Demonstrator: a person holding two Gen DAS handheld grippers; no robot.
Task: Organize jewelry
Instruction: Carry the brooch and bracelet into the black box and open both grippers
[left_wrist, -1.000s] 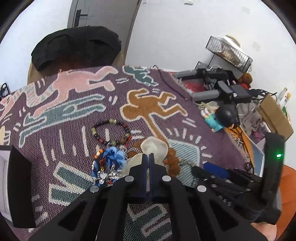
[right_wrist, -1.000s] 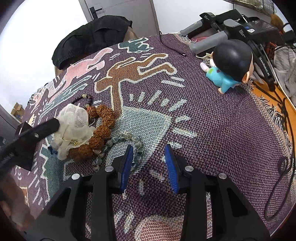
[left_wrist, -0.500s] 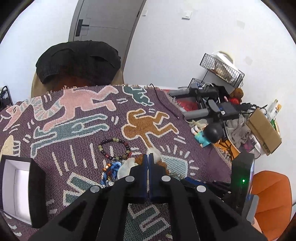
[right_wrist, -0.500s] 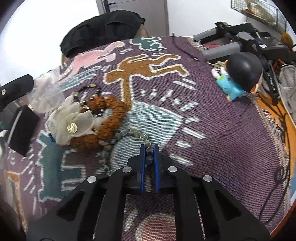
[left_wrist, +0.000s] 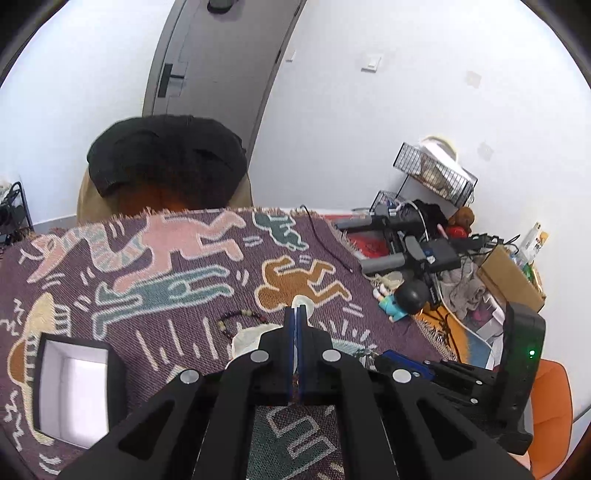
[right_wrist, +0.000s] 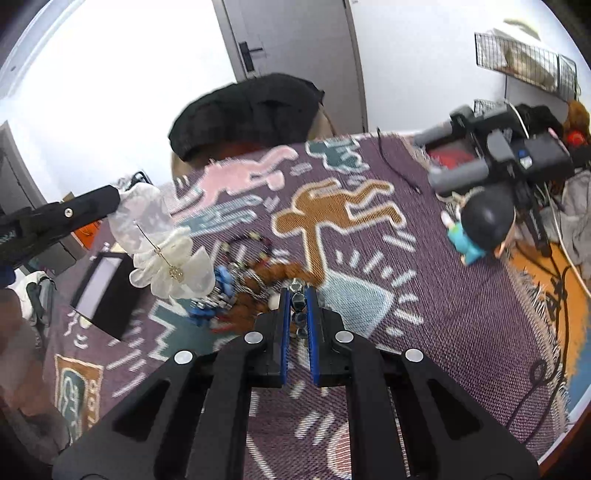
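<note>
My left gripper (left_wrist: 296, 314) is shut on a sheer white organza pouch (right_wrist: 147, 218) and holds it raised above the patterned blanket (left_wrist: 177, 266); a white flower ornament (right_wrist: 173, 269) hangs below the pouch. My right gripper (right_wrist: 297, 295) is shut on a grey-green bead bracelet (right_wrist: 297, 301) and lifts it. A dark bead bracelet (left_wrist: 236, 321), a brown seed-bead bracelet (right_wrist: 269, 277) and a blue beaded piece (right_wrist: 221, 280) lie in a heap on the blanket. An open black box with white lining (left_wrist: 74, 384) sits at the left.
A black-haired figurine (right_wrist: 480, 225) lies at the blanket's right edge. Black gear and cables (right_wrist: 509, 155) crowd the right side. A chair draped in black cloth (left_wrist: 166, 166) stands behind the table. A wire basket (left_wrist: 432, 173) hangs on the wall.
My left gripper has risen with the pouch, and the flower ornament has come off the heap with it. My right gripper shut on the grey-green bracelet and has lifted it.
</note>
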